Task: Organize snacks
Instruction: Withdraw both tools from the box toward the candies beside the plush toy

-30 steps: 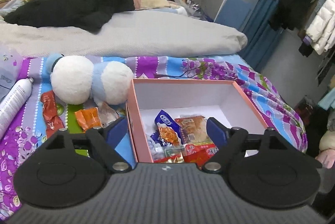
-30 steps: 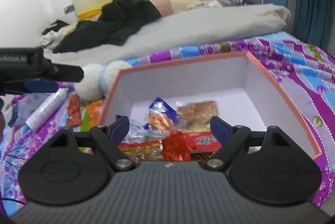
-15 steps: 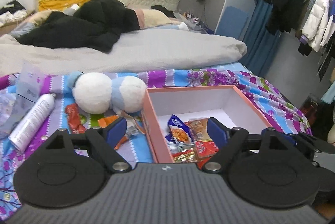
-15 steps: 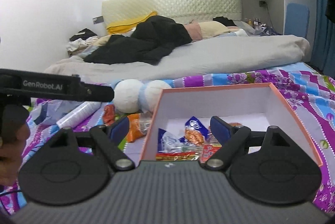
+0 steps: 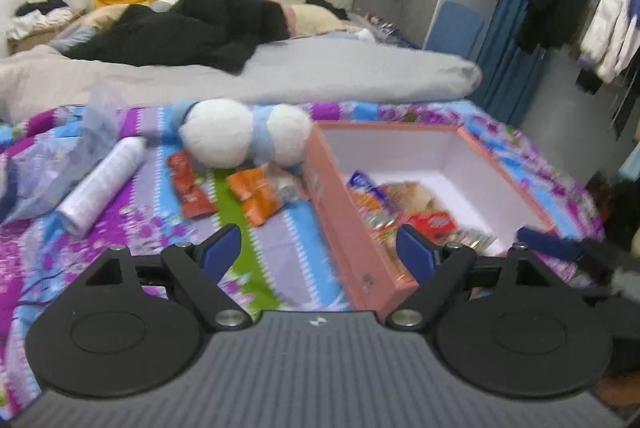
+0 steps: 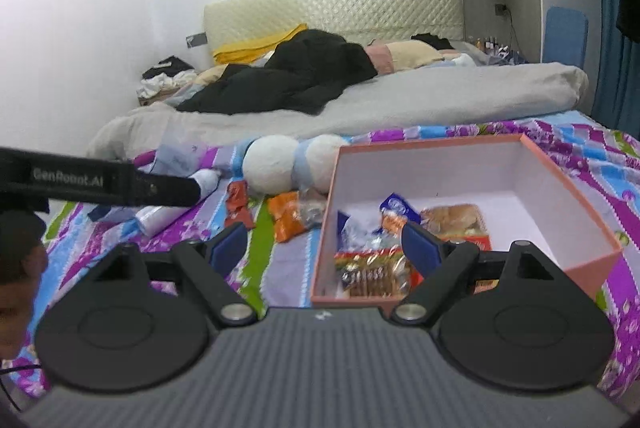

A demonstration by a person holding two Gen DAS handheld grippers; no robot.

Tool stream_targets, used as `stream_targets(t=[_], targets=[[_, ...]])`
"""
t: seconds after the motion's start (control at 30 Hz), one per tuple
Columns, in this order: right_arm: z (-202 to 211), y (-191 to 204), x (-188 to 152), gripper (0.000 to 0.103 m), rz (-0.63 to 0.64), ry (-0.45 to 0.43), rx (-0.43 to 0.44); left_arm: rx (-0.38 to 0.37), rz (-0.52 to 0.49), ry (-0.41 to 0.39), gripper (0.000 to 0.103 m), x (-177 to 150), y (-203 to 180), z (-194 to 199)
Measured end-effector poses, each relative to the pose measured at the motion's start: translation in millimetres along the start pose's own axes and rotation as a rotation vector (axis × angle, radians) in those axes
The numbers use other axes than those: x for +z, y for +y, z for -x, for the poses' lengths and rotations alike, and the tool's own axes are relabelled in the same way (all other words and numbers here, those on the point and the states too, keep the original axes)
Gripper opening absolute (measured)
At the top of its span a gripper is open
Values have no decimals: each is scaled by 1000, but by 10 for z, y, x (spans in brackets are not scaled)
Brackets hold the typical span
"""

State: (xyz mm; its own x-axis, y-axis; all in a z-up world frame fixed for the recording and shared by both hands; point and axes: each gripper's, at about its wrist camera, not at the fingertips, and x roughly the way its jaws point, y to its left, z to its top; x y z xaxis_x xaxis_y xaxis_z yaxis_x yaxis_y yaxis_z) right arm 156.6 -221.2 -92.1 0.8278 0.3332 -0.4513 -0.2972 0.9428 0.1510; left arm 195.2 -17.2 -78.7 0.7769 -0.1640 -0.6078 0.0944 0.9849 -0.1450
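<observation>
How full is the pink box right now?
Partly full. The pink box holds snack packets clustered at its near-left end; the far white floor is bare, and no lid is on it.

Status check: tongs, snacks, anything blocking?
Left tongs open, empty; right tongs open, empty. Pink box holds several packets; red packet and orange packet on the bedspread outside. Plush toy beside both.

An open, salmon-pink cardboard box with a white interior (image 6: 576,188) sits on the patterned bedspread, holding a jumble of snack packets (image 6: 400,240) piled in its near-left corner: a blue-and-orange bag, a tan pastry pack, red and foil wrappers. Just left of the box lie an orange crinkled snack packet (image 5: 256,198) and, beside it, a flat red snack packet (image 5: 188,184).
</observation>
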Motion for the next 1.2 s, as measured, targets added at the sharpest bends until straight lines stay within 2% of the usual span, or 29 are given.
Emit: stream_targets(t=[0.07,0.2,0.5,0.67,0.83,1.03,1.2], targets=[[45,66,-51,86,-10,-6,-12,15,-16,-4,88,-97,24,96],[88,162,-116,86,-41,5,-29,-8,35,0,88,-272,181,260],[112,483,-171,86,-23,3,-33,6,115,32,88,-666,518,450],[119,629,-304,86,6,-1,-69,63,142,19,88,-802,671,530],[67,759,-496,86,16,35,-66,90,160,43,88,-869,821,443],[-100,905,-566,86,24,79,-72,102,215,53,88,-904,1020,273],[-277,960,-561,86,8,100,-24,105,203,60,88,-864,1159,32]])
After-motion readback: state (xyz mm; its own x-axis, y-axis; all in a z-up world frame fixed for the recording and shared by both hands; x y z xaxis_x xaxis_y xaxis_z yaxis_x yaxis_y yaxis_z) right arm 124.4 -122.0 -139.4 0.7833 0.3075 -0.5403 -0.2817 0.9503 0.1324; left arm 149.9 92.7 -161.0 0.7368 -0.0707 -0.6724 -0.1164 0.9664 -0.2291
